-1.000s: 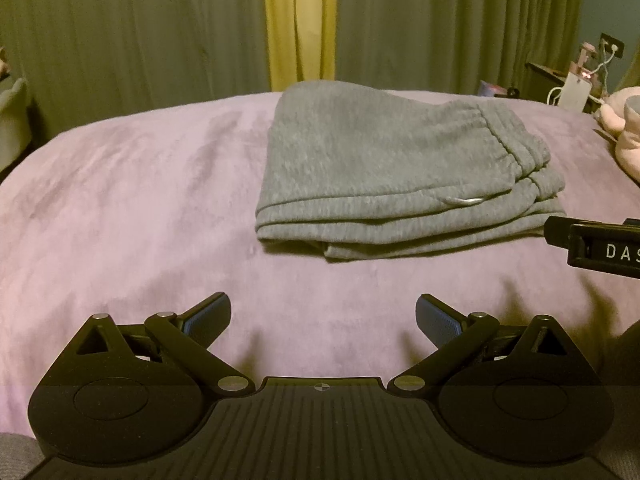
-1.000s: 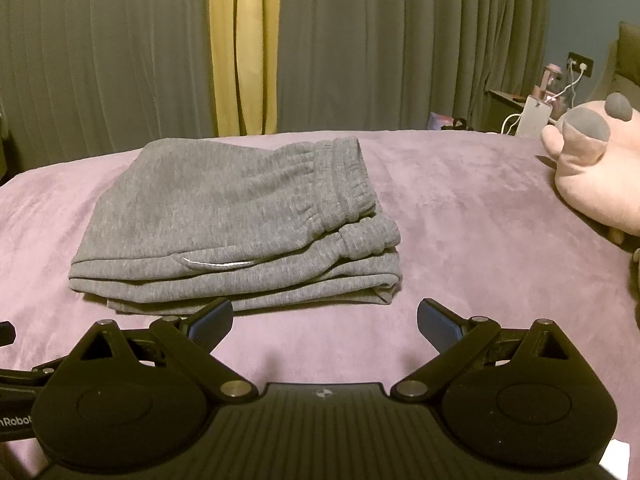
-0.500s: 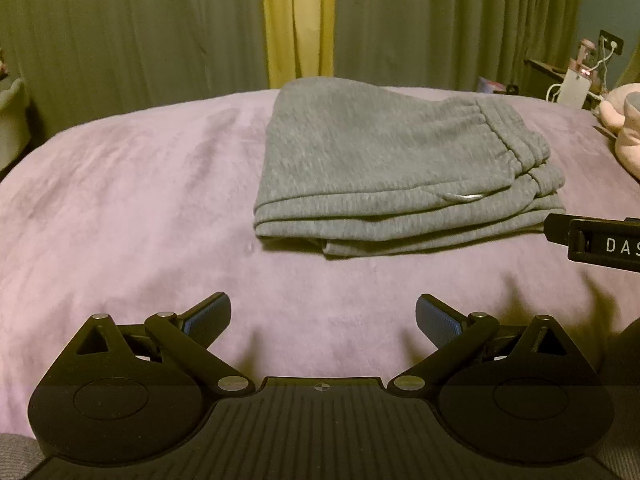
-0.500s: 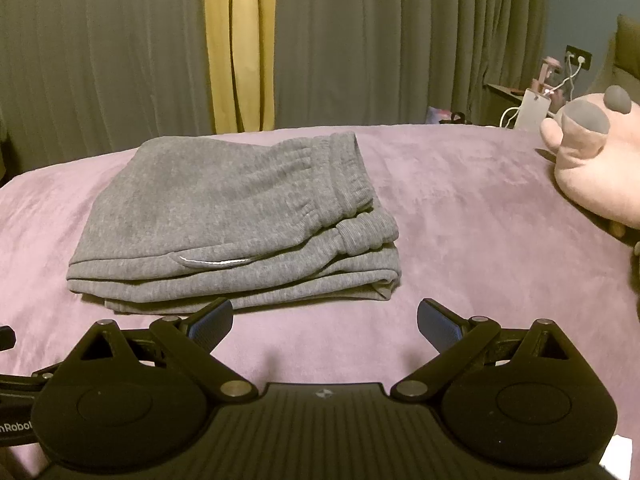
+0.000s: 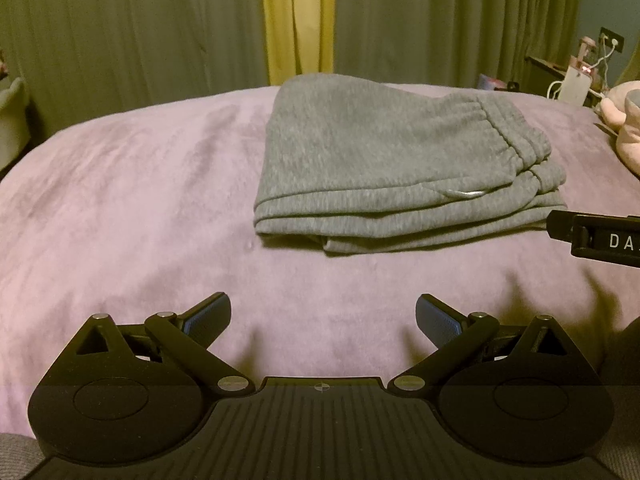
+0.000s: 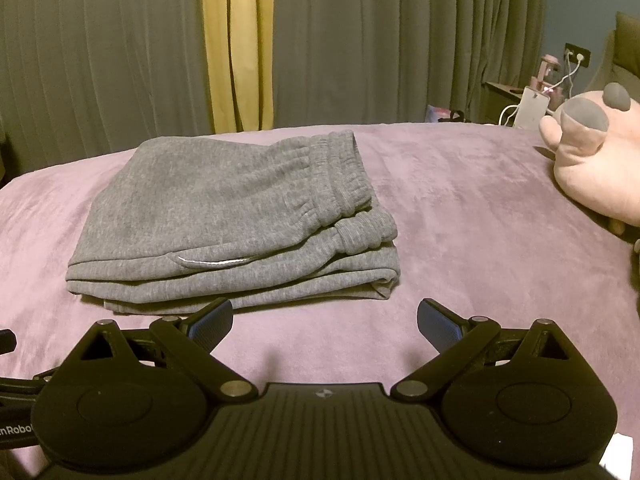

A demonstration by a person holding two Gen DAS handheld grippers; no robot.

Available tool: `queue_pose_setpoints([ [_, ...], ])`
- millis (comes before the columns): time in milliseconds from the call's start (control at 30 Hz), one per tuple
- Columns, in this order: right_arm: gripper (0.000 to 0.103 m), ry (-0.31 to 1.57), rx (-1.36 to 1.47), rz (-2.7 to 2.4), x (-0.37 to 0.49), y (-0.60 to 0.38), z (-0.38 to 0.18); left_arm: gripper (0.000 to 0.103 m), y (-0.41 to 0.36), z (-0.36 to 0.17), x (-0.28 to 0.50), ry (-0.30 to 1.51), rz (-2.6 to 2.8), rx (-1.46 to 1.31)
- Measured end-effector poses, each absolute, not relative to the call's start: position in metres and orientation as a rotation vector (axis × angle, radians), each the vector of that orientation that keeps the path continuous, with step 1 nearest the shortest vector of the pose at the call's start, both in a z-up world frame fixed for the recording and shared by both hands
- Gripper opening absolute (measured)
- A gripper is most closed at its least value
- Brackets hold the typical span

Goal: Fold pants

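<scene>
Grey sweatpants (image 5: 396,160) lie folded into a thick rectangle on the purple bed cover (image 5: 120,208), waistband to the right. In the right wrist view the same pants (image 6: 232,216) sit ahead and left of centre. My left gripper (image 5: 323,318) hovers open near the bed's front edge, well short of the pants, nothing between its blue pads. My right gripper (image 6: 325,322) is open too, its left pad just in front of the folded stack's near edge. A black part of the right gripper (image 5: 600,236) shows at the left wrist view's right edge.
A pink plush toy (image 6: 600,160) lies on the bed at the right. Behind it a bedside table (image 6: 520,100) holds chargers and cables. Grey and yellow curtains (image 6: 240,40) hang behind the bed.
Both views have drifted slightly; the pants sit a little lower and closer in the right wrist view. Both grippers stay open and the pants have not moved.
</scene>
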State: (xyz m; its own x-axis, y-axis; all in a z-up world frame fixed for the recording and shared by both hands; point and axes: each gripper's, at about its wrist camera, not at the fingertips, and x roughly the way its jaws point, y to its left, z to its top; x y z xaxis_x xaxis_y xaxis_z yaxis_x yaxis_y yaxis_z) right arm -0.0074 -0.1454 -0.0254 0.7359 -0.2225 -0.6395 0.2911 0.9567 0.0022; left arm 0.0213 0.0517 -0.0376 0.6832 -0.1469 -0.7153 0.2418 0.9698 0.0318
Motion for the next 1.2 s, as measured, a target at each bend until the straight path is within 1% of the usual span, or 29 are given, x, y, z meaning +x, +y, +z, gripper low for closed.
queue_pose_setpoints([
  [1200,0.099,0.699,0.126,-0.295,-0.0076,-0.1503,-0.0276,0.102,0.0509,-0.0416,0.0227,0.804,-0.215,0.143],
])
